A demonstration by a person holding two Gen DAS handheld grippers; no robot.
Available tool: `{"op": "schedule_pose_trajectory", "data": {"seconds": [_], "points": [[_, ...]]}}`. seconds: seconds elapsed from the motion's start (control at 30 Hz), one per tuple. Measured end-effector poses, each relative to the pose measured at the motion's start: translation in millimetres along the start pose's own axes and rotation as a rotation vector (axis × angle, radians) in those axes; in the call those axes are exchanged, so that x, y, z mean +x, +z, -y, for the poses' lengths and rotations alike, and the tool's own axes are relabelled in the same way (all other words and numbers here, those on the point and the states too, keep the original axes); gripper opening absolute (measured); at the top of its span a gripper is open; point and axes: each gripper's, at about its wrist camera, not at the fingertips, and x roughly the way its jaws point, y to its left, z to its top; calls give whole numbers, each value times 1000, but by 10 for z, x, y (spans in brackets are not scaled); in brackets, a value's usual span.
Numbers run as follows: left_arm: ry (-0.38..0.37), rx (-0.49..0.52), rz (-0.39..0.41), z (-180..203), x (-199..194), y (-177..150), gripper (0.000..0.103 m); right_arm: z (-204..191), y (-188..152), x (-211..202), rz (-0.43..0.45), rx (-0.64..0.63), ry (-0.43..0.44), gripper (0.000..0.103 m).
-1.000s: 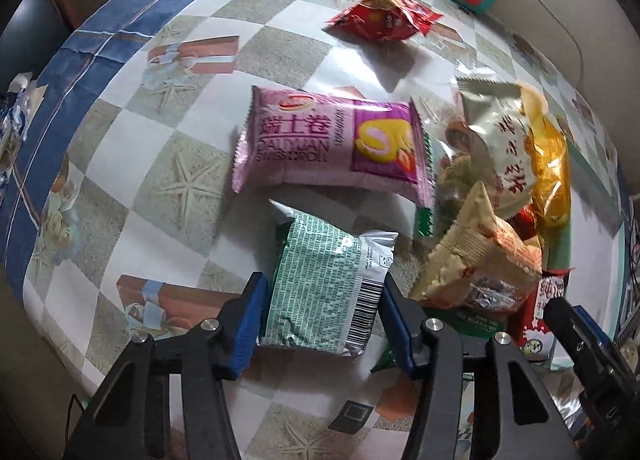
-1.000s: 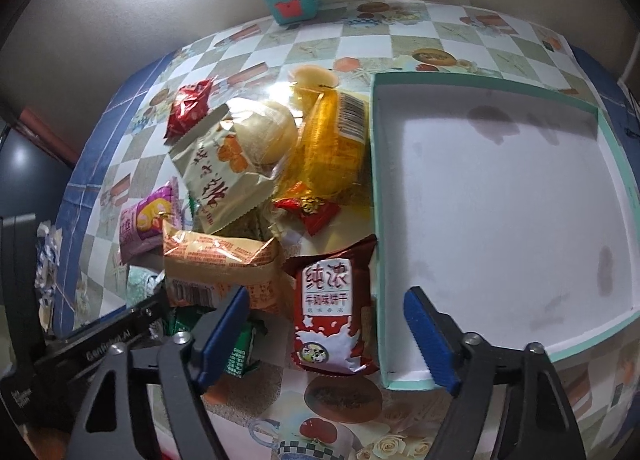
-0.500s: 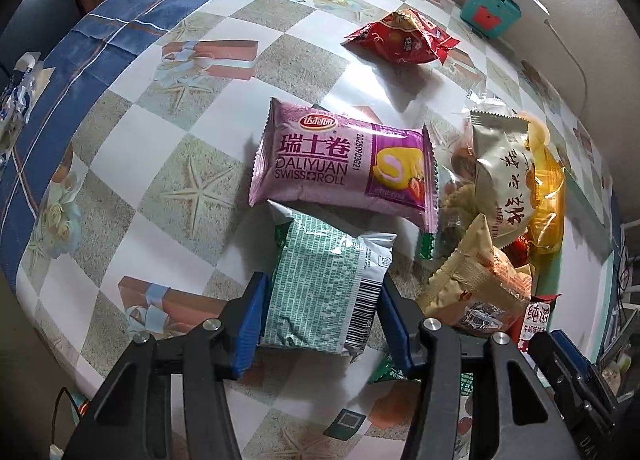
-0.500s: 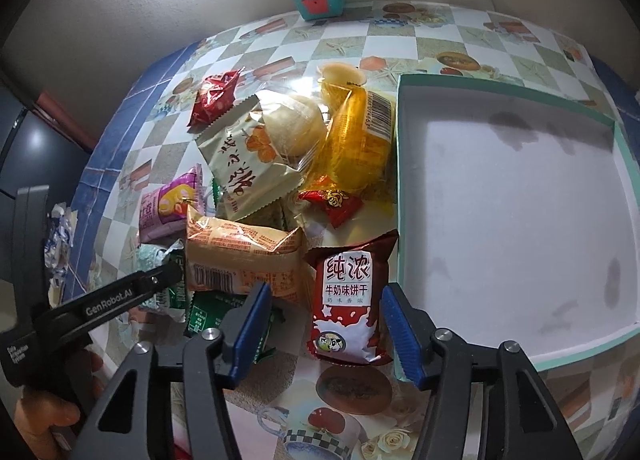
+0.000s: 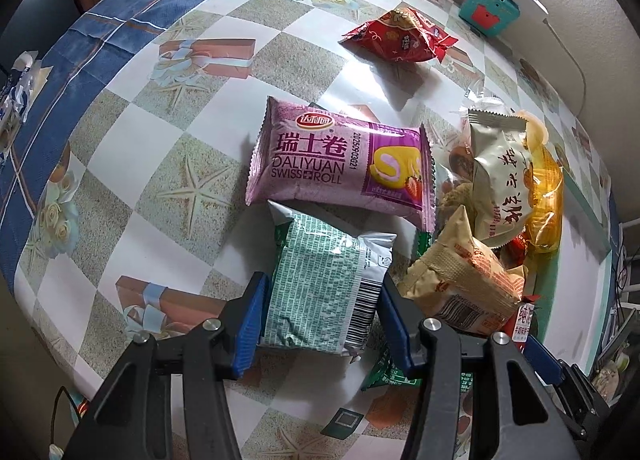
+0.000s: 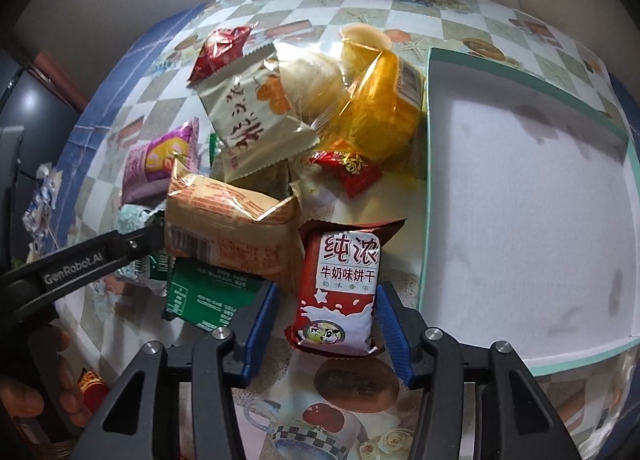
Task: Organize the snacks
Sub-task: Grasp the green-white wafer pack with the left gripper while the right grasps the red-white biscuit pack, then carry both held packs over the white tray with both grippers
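I'm working over a table (image 5: 120, 163) covered in a checkered oilcloth printed with starfish and gift boxes, its blue border running along a beige wall where a small teal box (image 5: 489, 11) sits with a white cable.

My left gripper (image 5: 320, 316) points steeply down, and its blue pads pinch a green-and-white snack packet (image 5: 320, 292) from both sides, barcode edge toward the right-hand finger. Just ahead of those fingers lies a purple Swiss roll pack (image 5: 340, 163), touching the top of the held packet. Further ahead and a little right sits a red wrapped snack (image 5: 400, 39), well apart from the rest. To the right of the fingers is the heap: a tan-orange packet (image 5: 464, 280), a cream packet (image 5: 504, 175) and a yellow clear-wrapped one (image 5: 548, 187).

My right gripper (image 6: 326, 320) also points down. A red milk biscuit pack (image 6: 340, 288) stands between its fingers; the jaws have just been closing around it. The right-hand pad touches the pack's edge, but a narrow gap shows on the left, so it is not yet clamped. A dark green packet (image 6: 208, 296) lies just left of the left finger. To the right sits a white tray with a teal rim (image 6: 428, 179), its near wall just beside the biscuit pack.
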Motion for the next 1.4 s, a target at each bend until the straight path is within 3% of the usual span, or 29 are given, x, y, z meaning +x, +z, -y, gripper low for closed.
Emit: {"op": "schedule_pose_trajectory", "data": {"seconds": [0.2, 0.7, 1.07, 1.4], "points": [[8, 1, -1, 13, 31, -3, 56, -14, 0, 70, -16, -17, -43, 44], [30, 0, 0, 77, 63, 2, 55, -77, -16, 160, -10, -26, -63, 42], [43, 1, 79, 105, -154, 19, 55, -103, 1, -136, 66, -33, -63, 42], [18, 32, 215, 163, -573, 8, 55, -112, 72, -545, 192, -31, -43, 42]]}}
